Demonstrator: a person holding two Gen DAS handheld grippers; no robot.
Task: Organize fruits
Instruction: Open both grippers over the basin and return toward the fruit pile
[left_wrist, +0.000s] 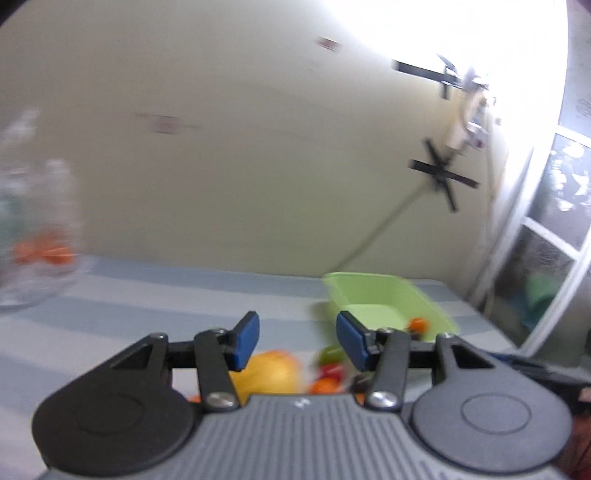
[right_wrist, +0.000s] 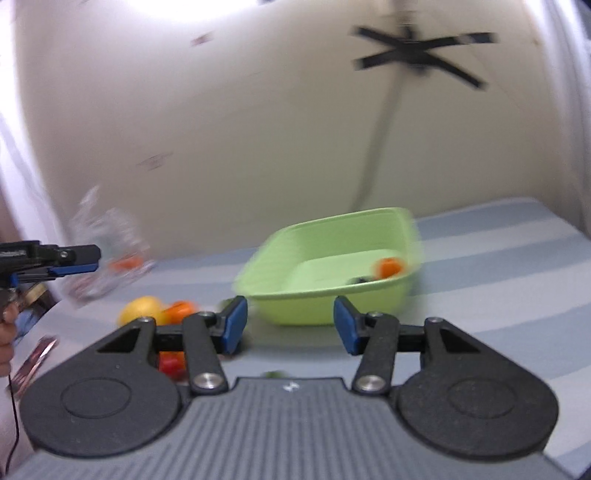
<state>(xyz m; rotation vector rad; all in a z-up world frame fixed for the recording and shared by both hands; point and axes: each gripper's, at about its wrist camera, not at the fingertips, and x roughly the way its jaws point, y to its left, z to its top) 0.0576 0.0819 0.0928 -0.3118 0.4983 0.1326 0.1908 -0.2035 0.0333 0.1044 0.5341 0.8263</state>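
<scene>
My left gripper (left_wrist: 299, 339) is open, with nothing between its blue pads (left_wrist: 245, 341). Just below it on the striped cloth lie a yellow fruit (left_wrist: 273, 373), a green fruit (left_wrist: 330, 352), a red one (left_wrist: 330, 371) and an orange one (left_wrist: 323, 386). The green tub (left_wrist: 369, 284) stands beyond to the right and holds an orange fruit (left_wrist: 419, 325). My right gripper (right_wrist: 290, 325) is open and empty, facing the tub (right_wrist: 295, 229) with its orange fruit (right_wrist: 389, 267) and a small dark thing (right_wrist: 360, 280). To its left lie the yellow fruit (right_wrist: 142, 308), an orange fruit (right_wrist: 181, 308) and a red fruit (right_wrist: 171, 363).
A clear plastic bag (right_wrist: 103, 254) with orange fruit in it stands at the back left, near the wall. The left gripper (right_wrist: 88, 260) shows side-on at the left edge, above a person's hand (right_wrist: 7, 332). A window frame (left_wrist: 546, 236) borders the right side.
</scene>
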